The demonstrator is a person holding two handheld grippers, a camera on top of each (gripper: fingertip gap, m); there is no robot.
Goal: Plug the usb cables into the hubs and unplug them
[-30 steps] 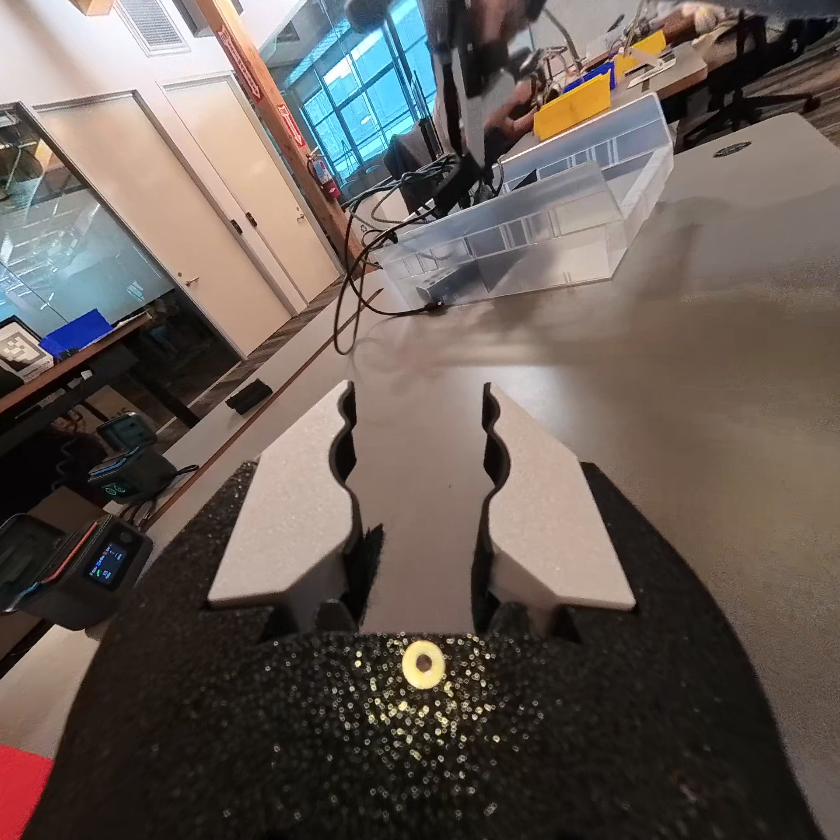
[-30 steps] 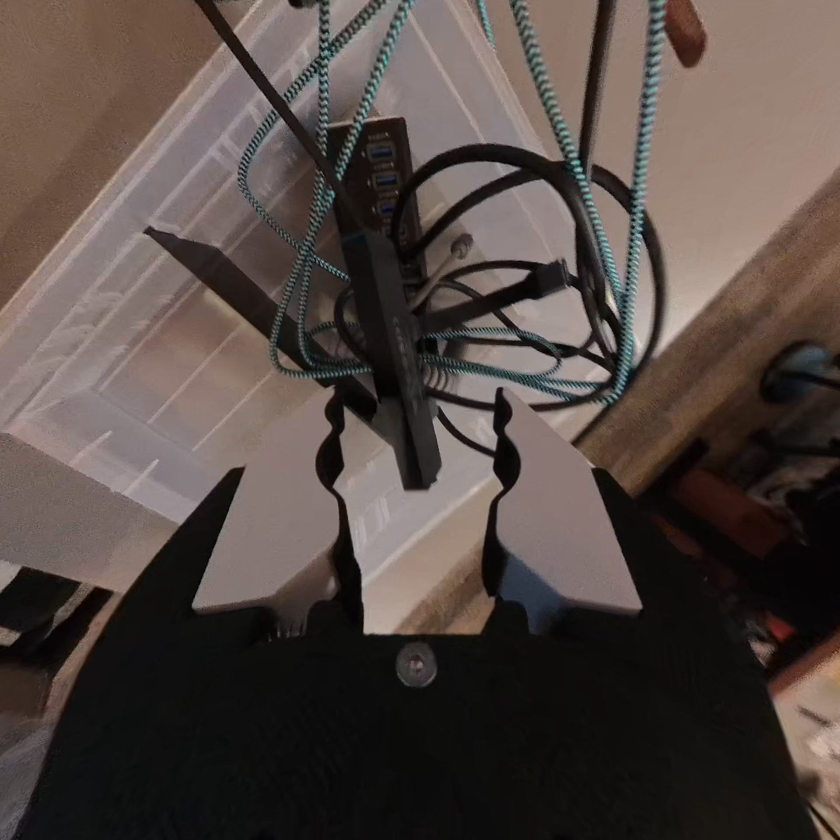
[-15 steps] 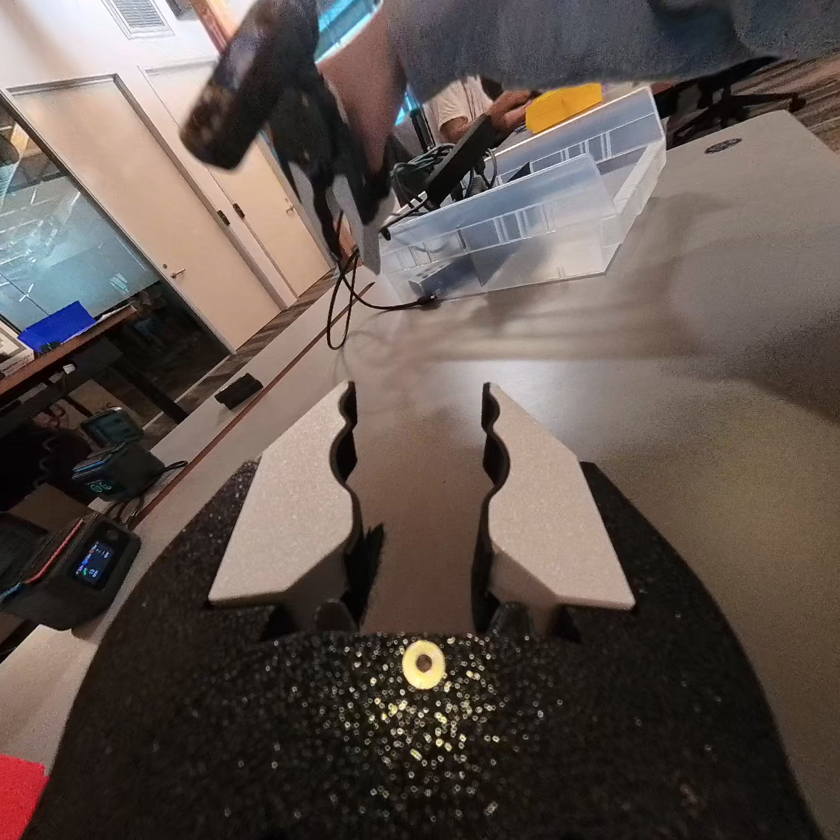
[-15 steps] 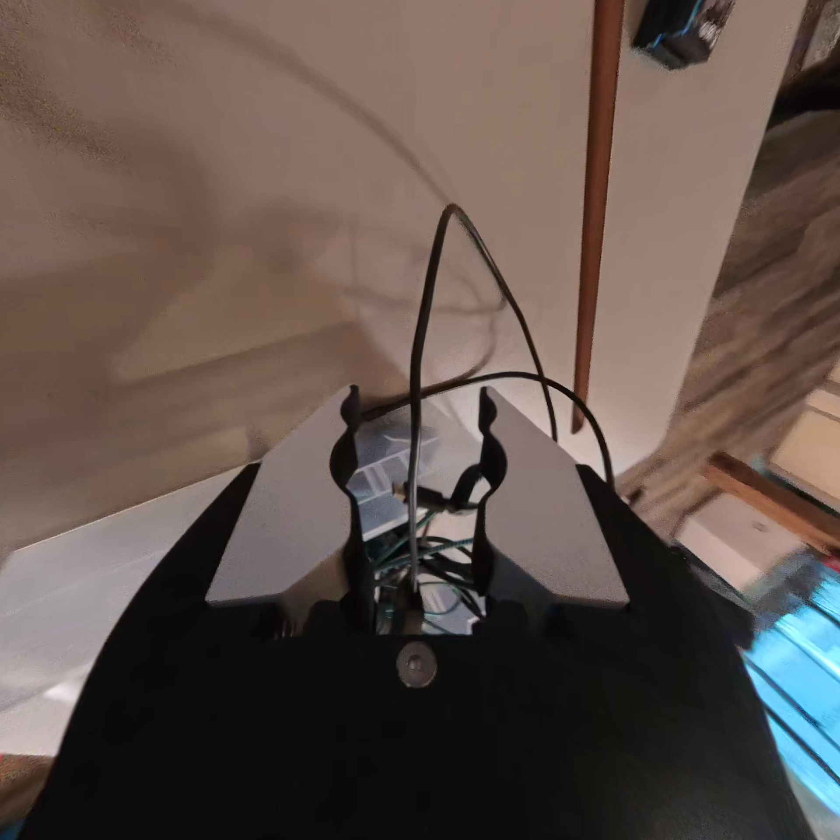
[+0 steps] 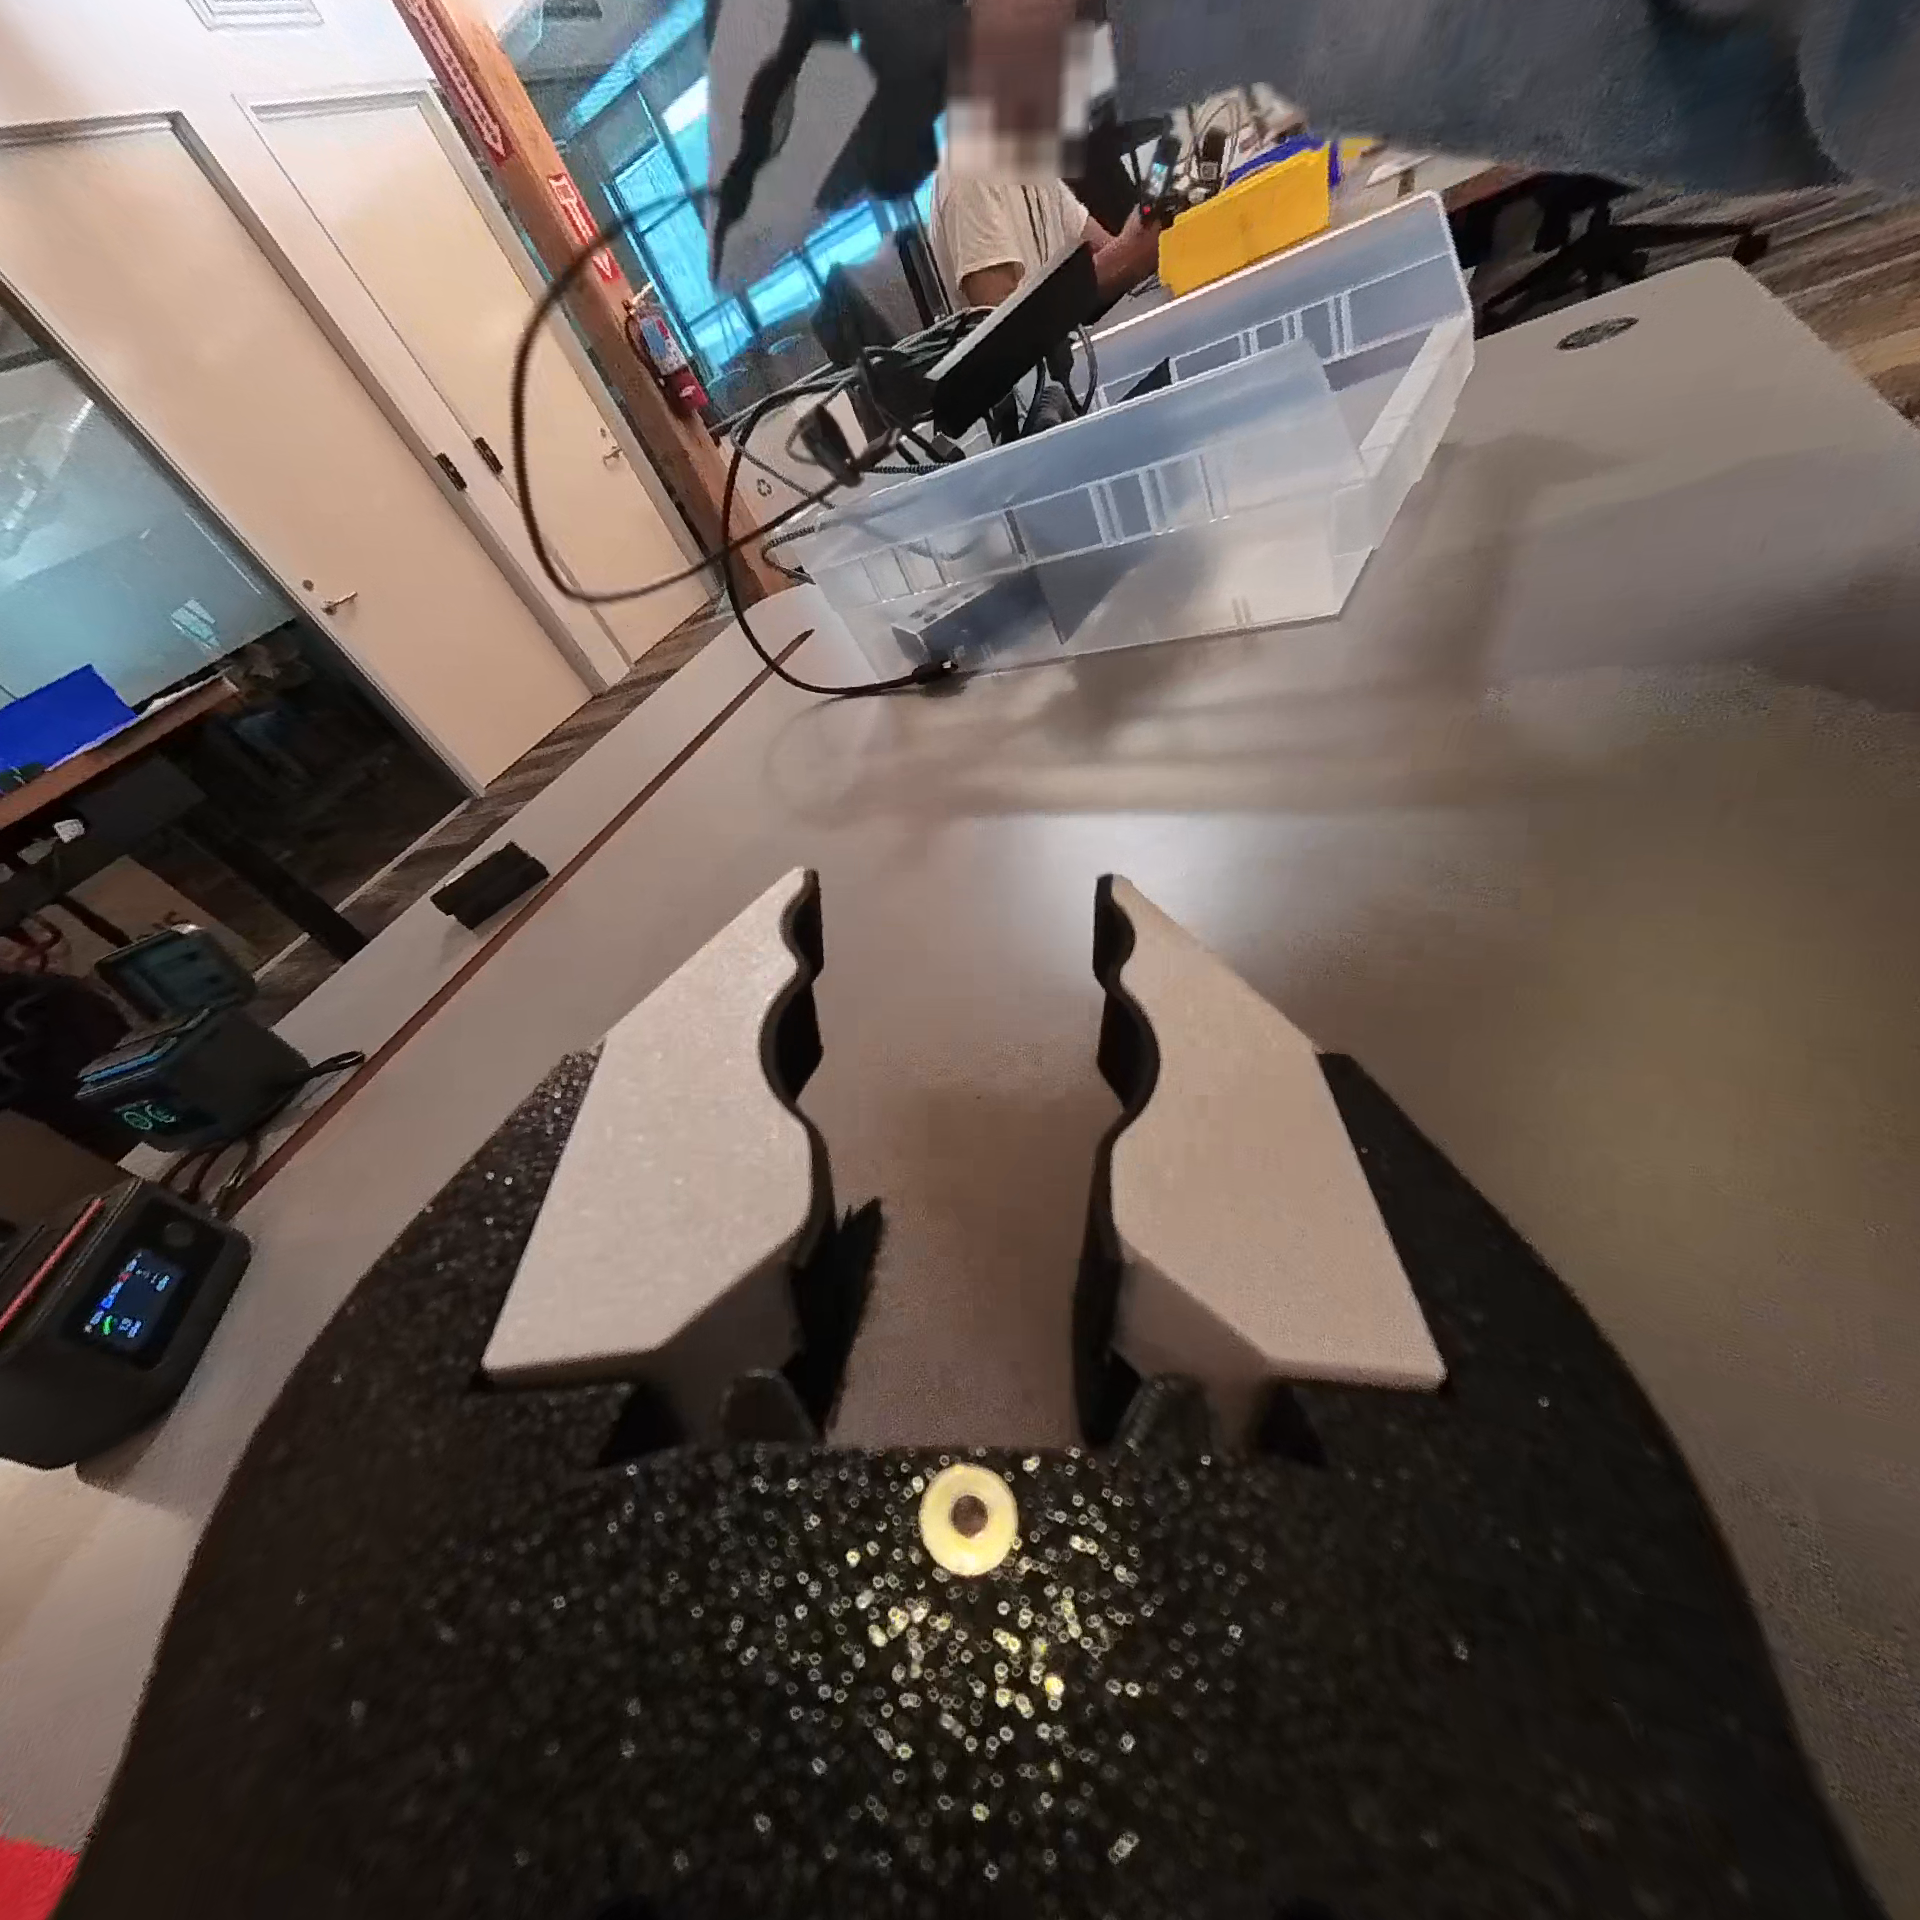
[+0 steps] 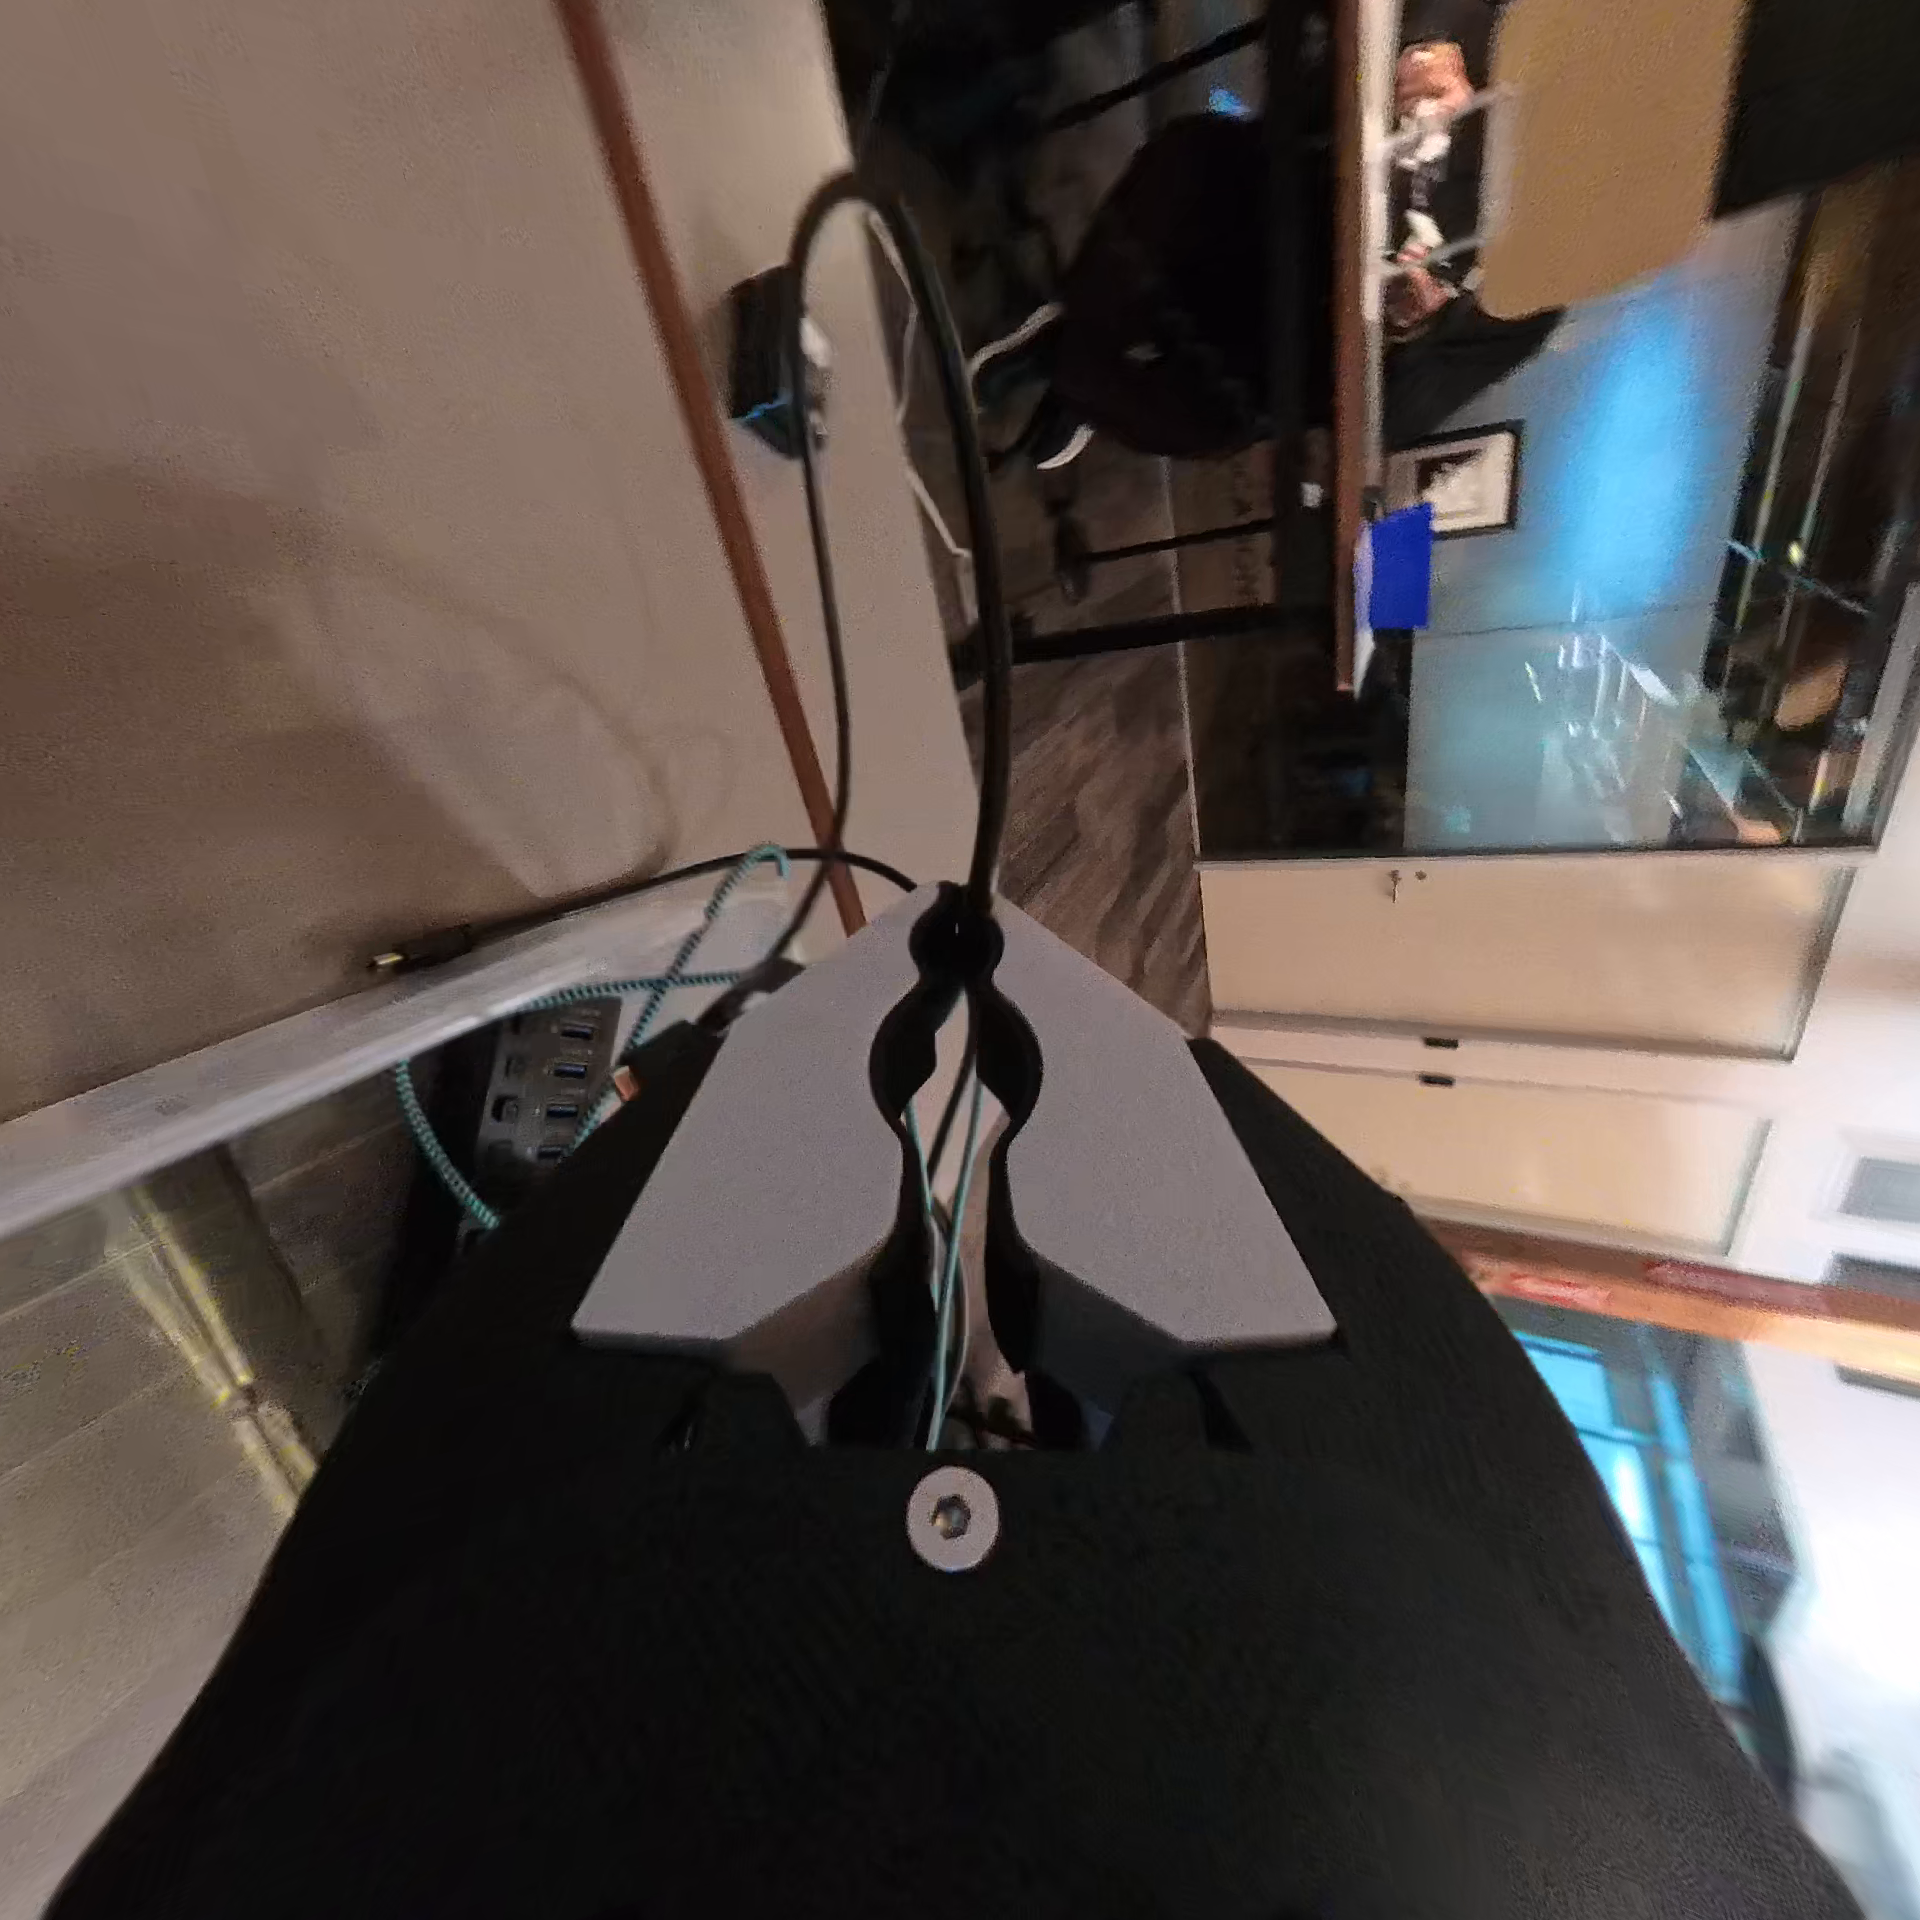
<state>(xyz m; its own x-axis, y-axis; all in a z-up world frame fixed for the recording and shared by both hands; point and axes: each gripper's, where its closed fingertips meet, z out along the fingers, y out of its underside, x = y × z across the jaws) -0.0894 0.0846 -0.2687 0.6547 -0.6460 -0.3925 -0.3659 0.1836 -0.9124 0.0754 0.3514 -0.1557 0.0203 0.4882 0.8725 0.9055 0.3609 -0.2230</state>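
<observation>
Pinching a thin black cable (image 6: 977,582) between its closed tips, the right gripper (image 6: 954,935) hangs over the near end of a clear plastic bin (image 6: 260,1049). The cable loops away from the fingers (image 6: 1091,1122) and curves back down toward the bin. A teal braided cable (image 6: 665,977) crosses the bin's rim, and a dark USB hub (image 6: 540,1091) with a row of blue ports lies inside, partly hidden behind the gripper.

The left gripper (image 5: 956,904) sits low above the grey desk (image 5: 1507,935) with its fingers (image 5: 686,1122) spread apart and nothing between them. Well ahead of it, the clear plastic bin (image 5: 1195,520) rests on the desk, with another black hub (image 5: 1008,332) propped on its far rim among a tangle of cables. The black cable (image 5: 530,416) dangles from the right gripper (image 5: 779,135), seen blurred at the top, and a loose cable end (image 5: 935,670) lies on the desk just beside the bin. Small battery units (image 5: 114,1320) sit at the left edge.
</observation>
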